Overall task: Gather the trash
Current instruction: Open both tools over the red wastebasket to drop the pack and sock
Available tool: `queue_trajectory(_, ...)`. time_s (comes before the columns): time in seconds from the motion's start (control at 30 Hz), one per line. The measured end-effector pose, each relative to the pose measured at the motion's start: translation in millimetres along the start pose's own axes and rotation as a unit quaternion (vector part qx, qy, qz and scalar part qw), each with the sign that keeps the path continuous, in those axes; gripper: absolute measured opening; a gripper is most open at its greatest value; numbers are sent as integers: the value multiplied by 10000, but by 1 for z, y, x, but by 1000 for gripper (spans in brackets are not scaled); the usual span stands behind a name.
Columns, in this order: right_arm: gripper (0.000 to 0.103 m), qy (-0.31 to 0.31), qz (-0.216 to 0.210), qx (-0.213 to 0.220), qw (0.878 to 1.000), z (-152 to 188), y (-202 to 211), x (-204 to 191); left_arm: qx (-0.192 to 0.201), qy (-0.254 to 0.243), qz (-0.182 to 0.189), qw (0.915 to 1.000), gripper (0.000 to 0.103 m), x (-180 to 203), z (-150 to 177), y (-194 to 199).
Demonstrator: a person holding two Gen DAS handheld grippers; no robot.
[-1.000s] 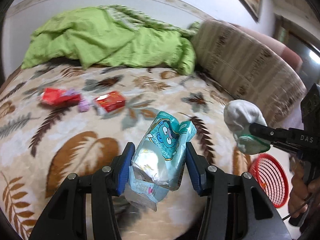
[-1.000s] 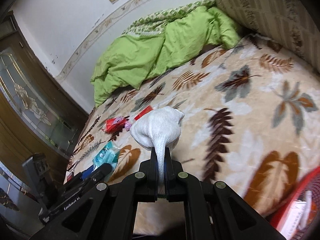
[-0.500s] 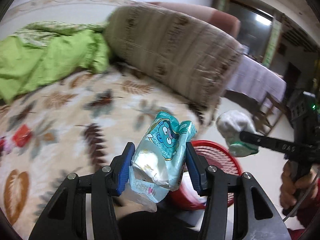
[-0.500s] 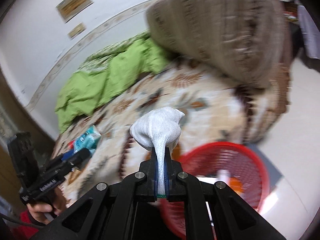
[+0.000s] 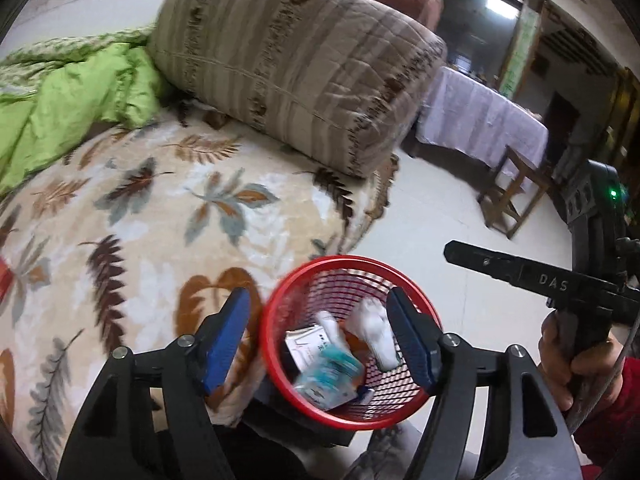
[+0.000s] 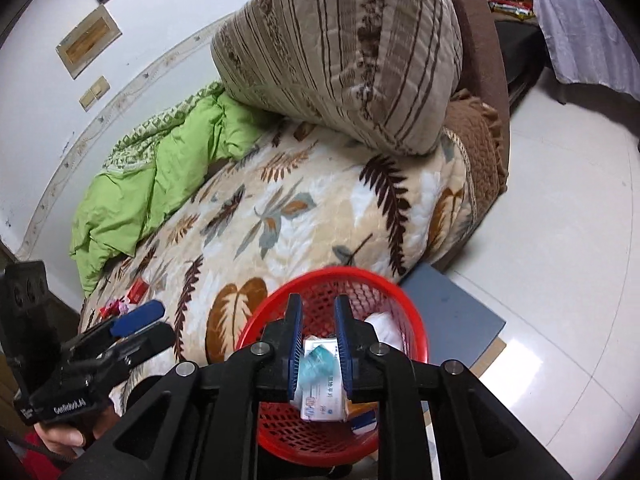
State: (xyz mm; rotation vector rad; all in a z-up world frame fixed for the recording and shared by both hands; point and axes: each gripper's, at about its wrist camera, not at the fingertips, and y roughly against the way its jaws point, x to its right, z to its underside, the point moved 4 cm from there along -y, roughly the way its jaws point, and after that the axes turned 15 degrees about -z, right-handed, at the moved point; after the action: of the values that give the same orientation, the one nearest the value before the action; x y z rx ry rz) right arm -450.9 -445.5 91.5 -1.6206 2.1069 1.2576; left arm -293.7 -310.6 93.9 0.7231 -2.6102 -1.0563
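Note:
A red mesh basket (image 5: 280, 304) (image 6: 404, 300) stands on the floor beside the bed. My left gripper (image 5: 320, 340) is open and empty right above it. The teal snack packet (image 5: 328, 376) (image 6: 318, 362), blurred, lies inside the basket, with the white wad (image 5: 374, 330) (image 6: 386, 328) and a white printed box (image 5: 308, 346) (image 6: 324, 400). My right gripper (image 6: 318, 348) is open and empty over the basket; it also shows in the left wrist view (image 5: 452, 250). Red wrappers (image 6: 136, 292) lie far back on the bed.
The leaf-patterned bed cover (image 5: 140, 220) lies to the left, with a big striped cushion (image 5: 288, 60) and a green quilt (image 5: 60, 100) at the back. A grey board (image 6: 452, 320) lies under the basket. A wooden chair (image 5: 512, 192) and a cloth-covered table (image 5: 480, 120) stand across the tiled floor.
Both grippers swung from over the bed to above the red basket and opened. The teal packet and the white wad have dropped into the basket.

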Motion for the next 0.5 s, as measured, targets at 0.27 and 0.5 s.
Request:
queue_trajectory(0.27, 44, 454, -745, -346, 9956, 3, -49, -61, 164, 630, -884, 9940, 73, -79, 14, 32)
queue_trajectory(0.5, 44, 917, -1323, -968, 9822, 22, -112, -130, 210, 1393, -1675, 9758, 74, -168, 38, 57)
